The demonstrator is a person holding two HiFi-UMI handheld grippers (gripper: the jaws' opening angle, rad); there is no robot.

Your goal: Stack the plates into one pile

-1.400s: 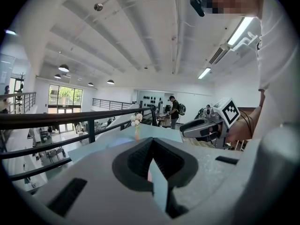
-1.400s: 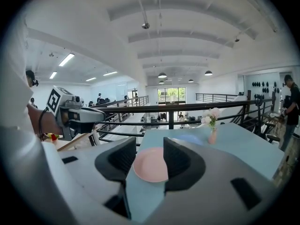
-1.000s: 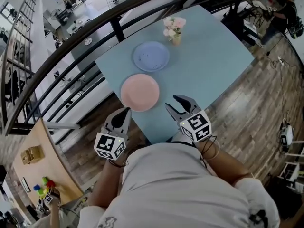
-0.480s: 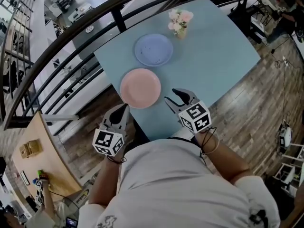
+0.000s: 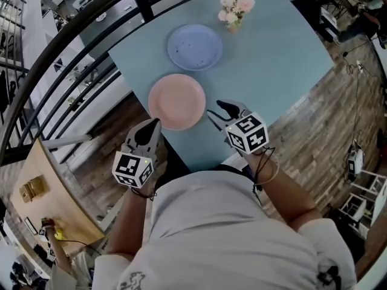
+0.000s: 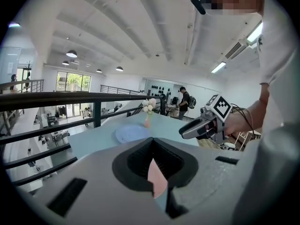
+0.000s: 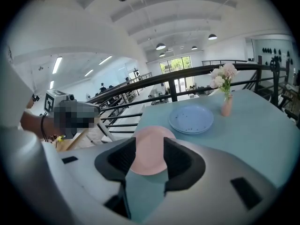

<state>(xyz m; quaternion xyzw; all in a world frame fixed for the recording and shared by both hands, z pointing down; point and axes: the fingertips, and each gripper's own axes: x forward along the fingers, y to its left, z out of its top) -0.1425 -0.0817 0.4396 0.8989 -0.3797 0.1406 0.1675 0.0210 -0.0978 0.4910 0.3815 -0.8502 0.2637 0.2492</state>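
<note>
Plates for the pile number two, and they lie apart. A round pink plate point(image 5: 177, 100) sits near the corner of the pale teal worktop point(image 5: 272, 65) closest to the person, and a round speckled blue plate point(image 5: 194, 47) sits farther in, with bare worktop between them. A small vase of pink and white flowers point(image 5: 236, 8) stands beyond the blue plate, not touching it.

Neither plate is held. The right hand-held gripper point(image 5: 219, 110) hovers just beside the pink plate's right rim, jaws spread wide with nothing between them. Its own view looks through the gap at the pink plate ahead. The left hand-held gripper point(image 5: 152, 128) hangs off the worktop's edge near the pink plate's near rim, its jaws pressed together at the tips and empty.

The step in hand looks like picking up the pink plate; no stacking is done yet. To do it well, the right jaws should come in low and level, one under the rim and one over it. They should bite well in, since a smooth plate would likely tip out of a shallow pinch. The plate lies close to the worktop's edge, so nudging it leftward could send it off. Lift it flat, carry it over the blue plate and set it down centred, clear of the vase.
</note>
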